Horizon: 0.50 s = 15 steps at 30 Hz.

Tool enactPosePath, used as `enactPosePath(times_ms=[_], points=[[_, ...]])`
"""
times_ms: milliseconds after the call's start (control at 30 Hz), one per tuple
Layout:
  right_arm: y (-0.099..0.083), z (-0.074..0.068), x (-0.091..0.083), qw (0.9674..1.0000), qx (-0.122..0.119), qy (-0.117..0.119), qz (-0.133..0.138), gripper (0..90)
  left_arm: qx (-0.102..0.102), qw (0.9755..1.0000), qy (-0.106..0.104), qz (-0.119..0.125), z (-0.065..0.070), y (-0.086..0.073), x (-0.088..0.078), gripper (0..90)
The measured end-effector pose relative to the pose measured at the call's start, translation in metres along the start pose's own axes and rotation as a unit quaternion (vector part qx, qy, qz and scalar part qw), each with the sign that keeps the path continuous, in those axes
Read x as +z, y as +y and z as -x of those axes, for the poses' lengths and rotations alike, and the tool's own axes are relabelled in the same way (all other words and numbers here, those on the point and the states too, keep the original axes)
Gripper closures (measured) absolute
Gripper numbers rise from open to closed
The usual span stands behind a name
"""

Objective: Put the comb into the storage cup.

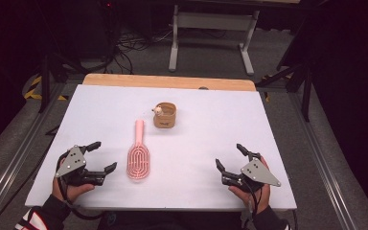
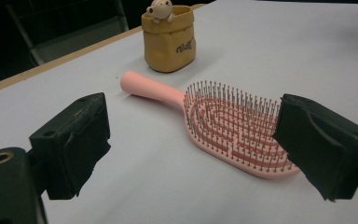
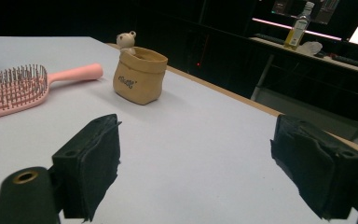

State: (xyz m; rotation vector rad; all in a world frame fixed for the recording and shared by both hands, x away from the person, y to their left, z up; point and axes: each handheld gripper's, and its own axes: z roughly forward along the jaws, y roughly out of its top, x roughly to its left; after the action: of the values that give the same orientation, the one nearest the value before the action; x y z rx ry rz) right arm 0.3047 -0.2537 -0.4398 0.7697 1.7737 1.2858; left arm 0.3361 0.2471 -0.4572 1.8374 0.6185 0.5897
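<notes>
Pink plastic hairbrush (image 1: 138,158) flat on white worktop (image 1: 211,143), handle far; just right of left gripper (image 1: 100,158), jaws wide, empty; right gripper (image 1: 230,157) likewise, farther.

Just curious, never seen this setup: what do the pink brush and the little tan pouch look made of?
Hairbrush: probably moulded plastic, smooth matte pink with thin dark bristles. Pouch: seemingly soft kraft-like paper or fabric, judging by its creased, rolled rim.
</notes>
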Motion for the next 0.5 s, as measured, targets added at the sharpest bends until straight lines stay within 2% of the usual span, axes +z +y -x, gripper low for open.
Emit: enactPosePath(times_ms=[167, 300, 467, 500], points=[[-0.0014, 0.0034, 0.0, 1.0, 0.004, -0.006, 0.001, 16.6, 0.006, 0.9999, 0.009, -0.011, 0.0007, -0.0008, 0.0017, 19.5], [0.0023, 0.0033, 0.001, 0.9998, 0.011, -0.013, 0.008, 16.9, 0.01, 0.9999, 0.003, -0.014, 0.0006, -0.0018, -0.0017, 27.2], [0.002, -0.002, 0.0036, 0.9999, -0.005, -0.012, 0.002, 17.2, 0.013, 0.9998, 0.003, -0.016, -0.0033, 0.004, -0.0006, 44.4], [0.0016, -0.0026, 0.0045, 0.9999, -0.005, -0.011, 0.0, 17.2, 0.021, 0.9996, 0.003, -0.018, -0.0045, 0.0068, 0.001, 49.0]])
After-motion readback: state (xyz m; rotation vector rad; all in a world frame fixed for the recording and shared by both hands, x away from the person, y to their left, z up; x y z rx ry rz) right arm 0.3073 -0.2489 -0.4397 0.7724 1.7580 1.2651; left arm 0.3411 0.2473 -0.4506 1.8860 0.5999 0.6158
